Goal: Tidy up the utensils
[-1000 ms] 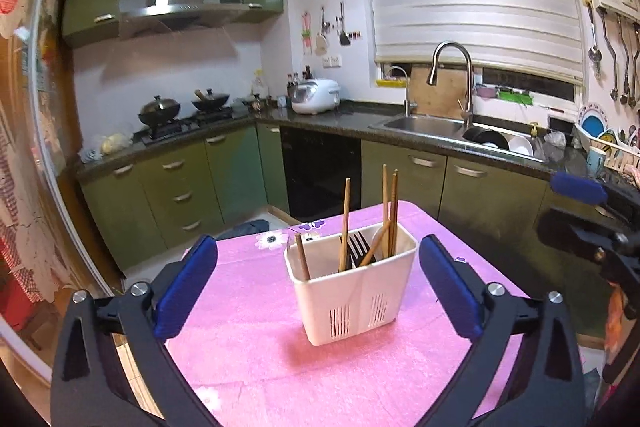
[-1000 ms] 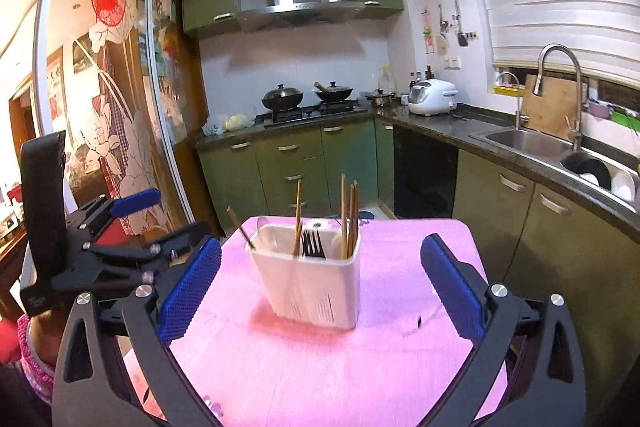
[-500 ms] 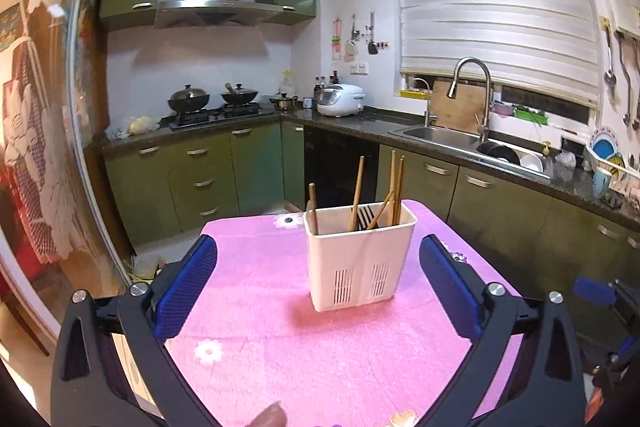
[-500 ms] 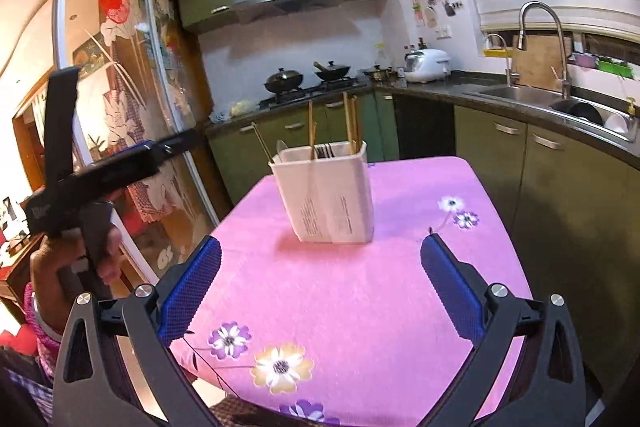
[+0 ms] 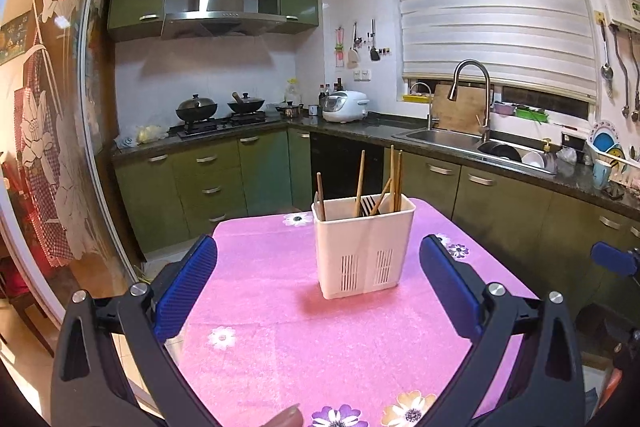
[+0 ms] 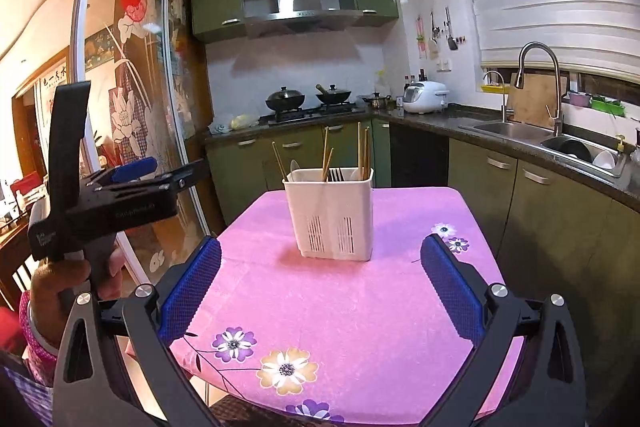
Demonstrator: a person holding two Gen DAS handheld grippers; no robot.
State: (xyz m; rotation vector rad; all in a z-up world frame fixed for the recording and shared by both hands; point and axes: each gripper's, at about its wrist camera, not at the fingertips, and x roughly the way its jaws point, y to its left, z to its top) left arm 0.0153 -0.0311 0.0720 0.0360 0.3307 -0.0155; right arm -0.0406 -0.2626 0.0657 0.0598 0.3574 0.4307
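A white slotted utensil holder (image 5: 363, 247) stands upright near the middle of the table with the pink cloth (image 5: 280, 327). It holds several wooden chopsticks (image 5: 394, 179), a dark fork (image 5: 366, 206) and a pale spoon. It also shows in the right wrist view (image 6: 331, 213). My left gripper (image 5: 318, 283) is open and empty, held back from the holder. My right gripper (image 6: 320, 285) is open and empty, also short of the holder. The left gripper's body shows at the left of the right wrist view (image 6: 112, 203), gripped by a hand.
Green kitchen cabinets run behind the table, with a stove and woks (image 5: 220, 107), a rice cooker (image 5: 345, 106) and a sink with a tap (image 5: 472, 135). A glass sliding door with flower print (image 6: 136, 107) stands to the left. The table edge (image 6: 508, 267) drops off at right.
Both grippers have drawn back from the holder and stayed open. The right wrist view has levelled out, and the holder now looks smaller in both views.
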